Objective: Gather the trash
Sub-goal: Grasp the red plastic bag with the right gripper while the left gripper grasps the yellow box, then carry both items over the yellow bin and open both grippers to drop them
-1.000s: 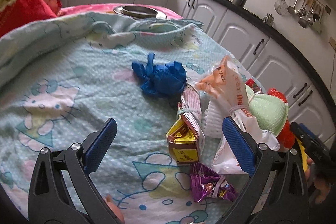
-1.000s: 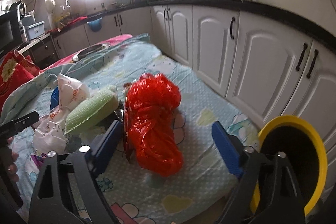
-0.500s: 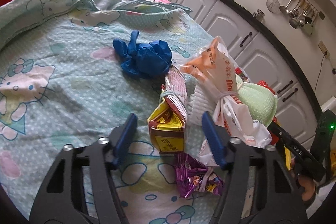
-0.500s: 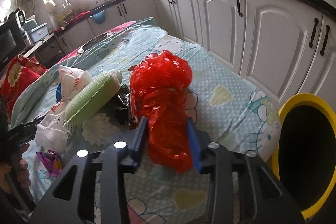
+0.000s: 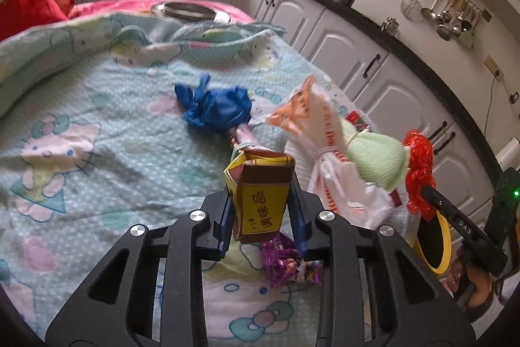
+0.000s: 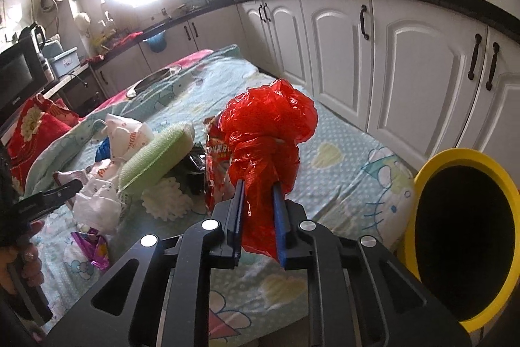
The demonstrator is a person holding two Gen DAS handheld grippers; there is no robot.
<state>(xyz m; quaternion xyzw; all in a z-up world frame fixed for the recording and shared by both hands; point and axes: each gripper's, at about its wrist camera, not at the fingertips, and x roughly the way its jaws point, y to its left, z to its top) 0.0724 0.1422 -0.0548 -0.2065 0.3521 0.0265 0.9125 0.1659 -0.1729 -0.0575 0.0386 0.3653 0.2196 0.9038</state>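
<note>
The yellow-and-brown carton (image 5: 261, 200) now sits clamped between my left claw (image 5: 261, 207) pads; a second ago those jaws stood wide with the carton lying on the cloth between them, and they have just been closing until the blue pads press its two sides. The carton looks tipped up off the cloth, its printed face toward the camera. On the other side, my right claw (image 6: 258, 213) has done the same: its jaws have just been closing and now pinch the crumpled red plastic bag (image 6: 265, 148), which rises above the fingertips in a loose knot. So I judge both grasps made, and what is left is to carry each piece to the yellow-rimmed bin (image 6: 464, 236), which gapes just right of the right claw.

Beyond the left claw lie a blue glove (image 5: 216, 108), a white-and-orange bag (image 5: 321, 148) and a green sponge (image 5: 380, 158); a purple wrapper (image 5: 282, 256) lies under its fingertips, all on the cartoon-print cloth (image 5: 97, 135).

The left view shows the carton's grip, which the right view cannot. The right view shows the bin's dark mouth whole; the left catches only a sliver of rim.
</note>
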